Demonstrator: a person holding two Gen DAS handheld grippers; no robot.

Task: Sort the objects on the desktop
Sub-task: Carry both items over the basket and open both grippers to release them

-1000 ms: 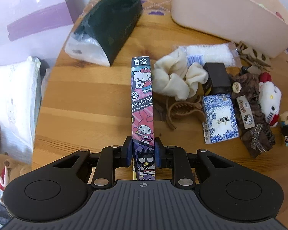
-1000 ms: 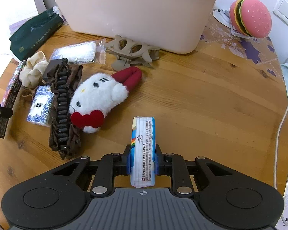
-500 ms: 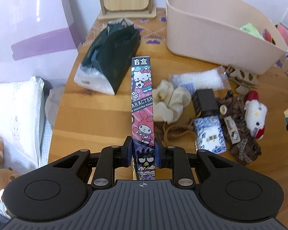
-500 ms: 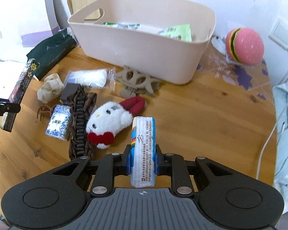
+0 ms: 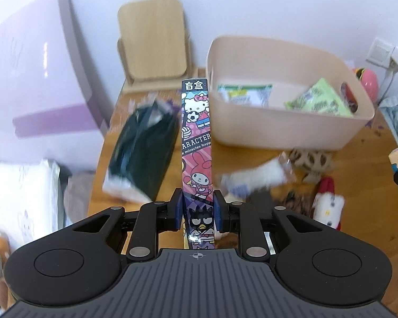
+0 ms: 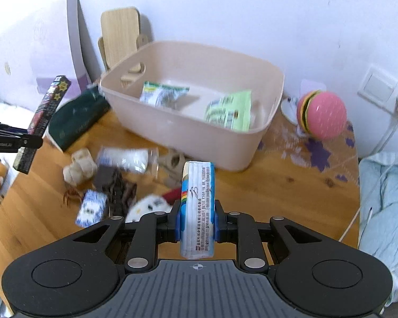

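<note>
Blind box (image 5: pixel 196 143) pinched low by left gripper (image 5: pixel 197 209), centre frame, aloft | judged light, stiff card, crushable; best held at narrow sides | tissue pack (image 6: pixel 198 206) squeezed in right gripper (image 6: pixel 197 220), lower centre; judged soft, light | beige bin (image 6: pixel 225 143) upper centre, packets inside | plush, scrunchie left on table (image 6: pixel 291 185).

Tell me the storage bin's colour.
Pale beige-pink bin, plain and unpatterned; clearest in the right wrist view.
</note>
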